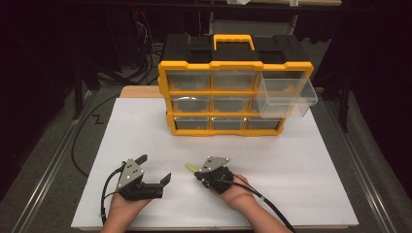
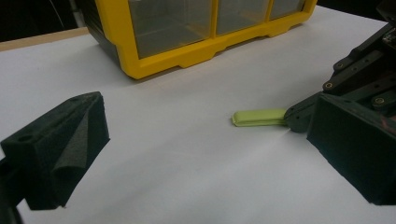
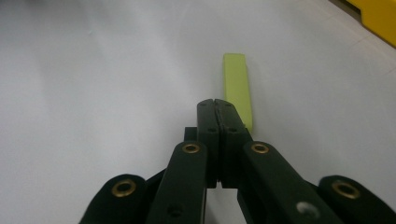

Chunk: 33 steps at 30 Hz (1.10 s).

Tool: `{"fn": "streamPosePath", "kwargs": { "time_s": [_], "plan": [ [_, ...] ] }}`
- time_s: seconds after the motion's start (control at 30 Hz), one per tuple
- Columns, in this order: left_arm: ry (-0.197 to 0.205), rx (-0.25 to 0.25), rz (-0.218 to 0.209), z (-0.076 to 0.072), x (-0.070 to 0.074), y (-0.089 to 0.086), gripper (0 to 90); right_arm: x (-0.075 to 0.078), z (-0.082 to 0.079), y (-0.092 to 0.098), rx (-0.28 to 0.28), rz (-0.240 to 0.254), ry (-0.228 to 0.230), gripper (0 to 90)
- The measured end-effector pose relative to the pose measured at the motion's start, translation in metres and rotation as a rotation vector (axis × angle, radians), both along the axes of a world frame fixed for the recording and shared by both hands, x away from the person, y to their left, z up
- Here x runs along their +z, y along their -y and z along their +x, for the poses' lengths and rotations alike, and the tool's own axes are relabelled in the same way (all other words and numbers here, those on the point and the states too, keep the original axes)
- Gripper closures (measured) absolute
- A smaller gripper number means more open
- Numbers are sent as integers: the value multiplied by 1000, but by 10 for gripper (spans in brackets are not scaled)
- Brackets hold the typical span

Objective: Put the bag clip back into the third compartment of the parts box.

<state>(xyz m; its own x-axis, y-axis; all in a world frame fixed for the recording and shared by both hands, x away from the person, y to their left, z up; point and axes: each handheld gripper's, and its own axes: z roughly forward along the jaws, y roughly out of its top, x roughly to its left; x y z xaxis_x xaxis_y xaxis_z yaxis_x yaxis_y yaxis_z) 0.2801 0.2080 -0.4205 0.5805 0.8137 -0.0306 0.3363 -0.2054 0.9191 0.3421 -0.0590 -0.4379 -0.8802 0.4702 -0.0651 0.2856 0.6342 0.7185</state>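
Right claw (image 3: pixel 217 105) lying closed beside green strip (image 3: pixel 237 86), not gripping it, near tabletop (image 1: pixel 301 160) front edge; left claw (image 1: pixel 154 170) gaping wide, empty.

Left gripper view: jaws held wide apart over the white table (image 2: pixel 177 158), w/ a green strip just ahead.

The left gripper (image 2: pixel 205 154) is seen w/ one black jaw at lower left and the other at lower right, nothing between them but bare table. A flat yellow-green strip (image 2: pixel 259 117) is laid on the table near centre-right; its right end is met by the black tip of the right gripper (image 2: pixel 299 116), which is seen coming in from the upper right w/ linkage bars and brass pins; whether the strip is pinched can't be told here. A yellow-framed drawer cabinet (image 2: pixel 187 51) w/ clear drawer fronts is stood at the top, well apart from the strip.
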Motion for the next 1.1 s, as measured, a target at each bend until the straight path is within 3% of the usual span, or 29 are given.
{"fn": "streamPosePath", "kwargs": {
  "time_s": [0.17, 0.37, 0.47, 0.5, 0.53, 0.67, 0.87, 1.1],
  "plan": [
    [2, 1, -4, 0, 0, 0, 3, 2, 1, 4, -7, 7, 0, 900],
    [6, -2, -13, -1, 1, -1, 3, 6, 3, 16, -16, 27, -21, 790],
    [8, -3, -18, -1, 2, -2, 3, 7, 4, 23, -18, 35, -44, 667],
    [8, -3, -18, -1, 2, -2, 3, 7, 4, 23, -18, 35, -44, 667],
    [8, -4, -21, -1, 2, -2, 3, 8, 4, 26, -26, 47, -55, 595],
    [9, -6, -22, -1, 2, -2, 3, 9, 4, 28, -32, 65, -68, 447],
    [12, -5, -23, -1, 2, -2, 3, 10, 3, 28, -55, 90, -53, 179],
    [9, -5, -25, -1, 2, -2, 3, 9, 4, 23, -36, 89, -47, 0]
  ]
}}
